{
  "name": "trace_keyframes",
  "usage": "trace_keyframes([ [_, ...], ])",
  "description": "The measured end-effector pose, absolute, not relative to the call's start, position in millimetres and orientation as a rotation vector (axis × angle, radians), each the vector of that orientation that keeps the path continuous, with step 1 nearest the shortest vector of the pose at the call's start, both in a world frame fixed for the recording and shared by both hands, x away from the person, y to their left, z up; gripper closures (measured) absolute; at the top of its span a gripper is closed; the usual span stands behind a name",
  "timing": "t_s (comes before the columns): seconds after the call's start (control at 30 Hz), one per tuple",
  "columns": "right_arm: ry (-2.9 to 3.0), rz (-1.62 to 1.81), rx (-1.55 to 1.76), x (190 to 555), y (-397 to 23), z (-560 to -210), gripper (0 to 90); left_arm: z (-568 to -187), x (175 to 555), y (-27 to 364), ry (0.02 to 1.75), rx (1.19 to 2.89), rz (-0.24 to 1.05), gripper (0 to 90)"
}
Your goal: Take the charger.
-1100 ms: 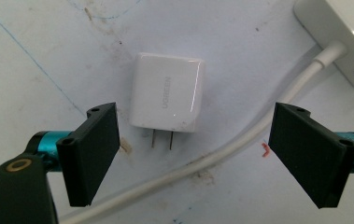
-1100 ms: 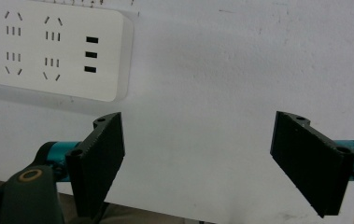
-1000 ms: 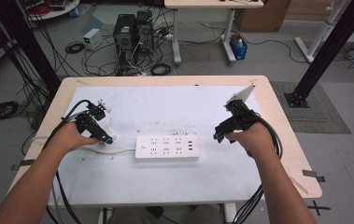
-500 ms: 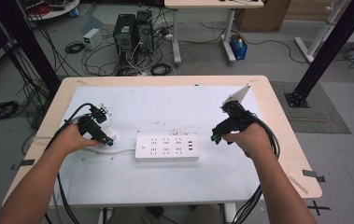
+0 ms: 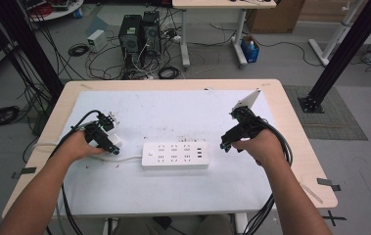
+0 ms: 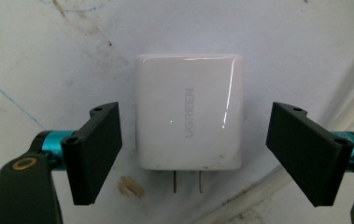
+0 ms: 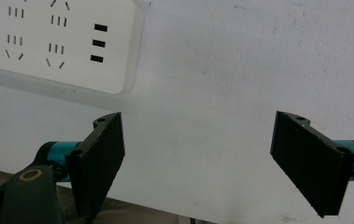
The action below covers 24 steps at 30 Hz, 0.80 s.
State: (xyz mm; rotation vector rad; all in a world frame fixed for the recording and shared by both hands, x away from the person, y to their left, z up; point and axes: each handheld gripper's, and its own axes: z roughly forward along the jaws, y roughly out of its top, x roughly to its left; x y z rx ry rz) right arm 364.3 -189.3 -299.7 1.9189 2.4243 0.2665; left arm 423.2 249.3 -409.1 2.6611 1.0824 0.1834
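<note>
The glossy white square plug-in charger (image 6: pixel 188 112) lies flat on the white table cover (image 5: pixel 173 117), left of the white plastic power strip (image 5: pixel 175 155); the left gripper (image 6: pixel 191 154) straddles it, jaws just closing but not yet touching, prongs pointing back toward the hand; the right gripper (image 7: pixel 202 158) hangs open and empty, beside the strip's right end, well away.

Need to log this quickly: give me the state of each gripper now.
Left gripper: open, jaws just been closing around the white charger, not touching it.
Right gripper: open, holding nothing.
</note>
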Motion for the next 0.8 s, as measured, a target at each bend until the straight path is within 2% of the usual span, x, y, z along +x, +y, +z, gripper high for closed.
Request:
trace_keyframes([
  [0.33,2.422,0.267,1.919,365.4,-189.8,-300.6,17.2,-414.1,424.9,246.3,1.084,2.681,0.196,26.6],
  [0.57,2.420,0.271,1.918,365.8,-189.5,-302.1,17.2,-412.5,424.4,244.1,1.079,2.674,0.181,37.1],
  [0.63,2.421,0.272,1.918,366.0,-188.5,-302.5,17.2,-411.5,424.3,244.1,1.070,2.677,0.186,42.4],
  [0.8,2.420,0.272,1.913,365.8,-188.2,-302.8,17.2,-411.5,424.0,243.5,1.073,2.677,0.187,42.5],
])
